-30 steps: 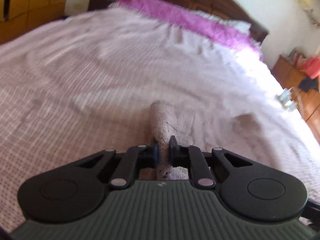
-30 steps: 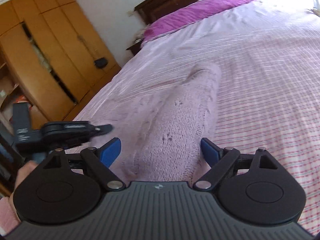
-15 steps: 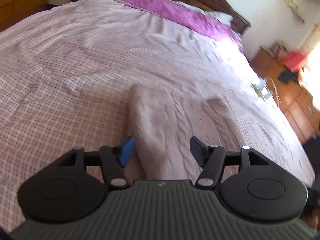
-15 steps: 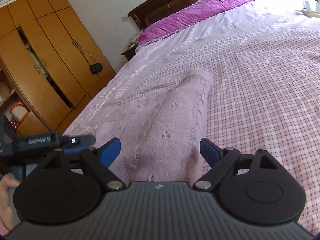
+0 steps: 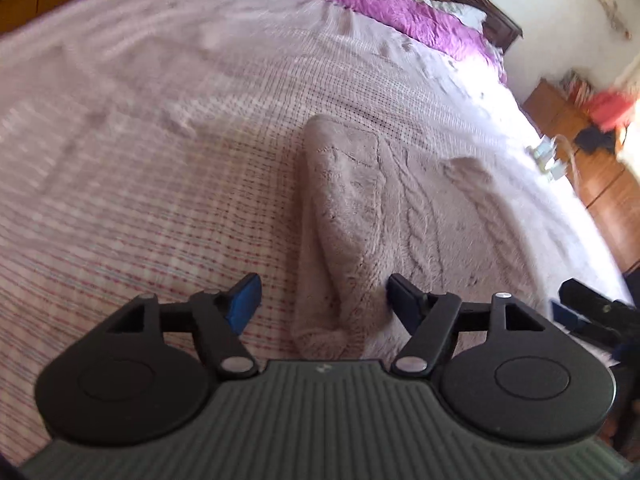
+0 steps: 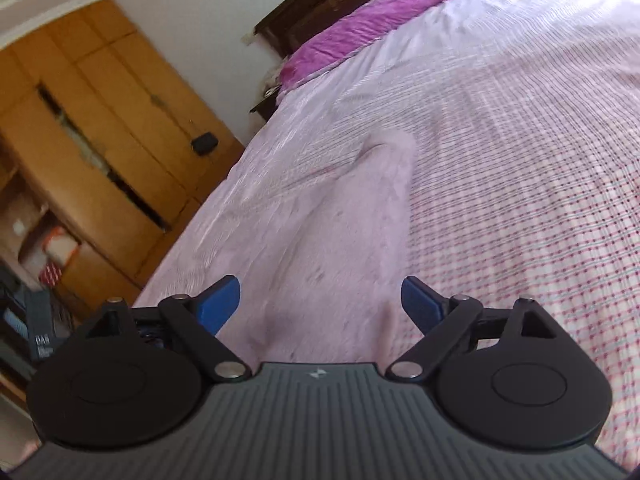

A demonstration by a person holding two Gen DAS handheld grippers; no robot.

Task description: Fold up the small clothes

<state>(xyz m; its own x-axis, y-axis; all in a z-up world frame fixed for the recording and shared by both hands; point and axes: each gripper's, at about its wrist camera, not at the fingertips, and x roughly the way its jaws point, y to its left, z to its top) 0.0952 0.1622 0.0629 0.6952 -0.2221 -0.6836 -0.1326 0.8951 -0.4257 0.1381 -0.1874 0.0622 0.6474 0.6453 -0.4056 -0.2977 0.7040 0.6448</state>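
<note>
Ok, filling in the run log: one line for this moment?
left claw: open, over sweater | right claw: open | sweater: flat on bed

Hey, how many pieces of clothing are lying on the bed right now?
1. A single pink knitted garment lies on the checked bedspread, directly ahead of the open left gripper and the open right gripper. More could lie outside both views.

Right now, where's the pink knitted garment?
The pink knitted garment lies on the checked bedspread, straight ahead of both open grippers, left gripper and right gripper.
</note>
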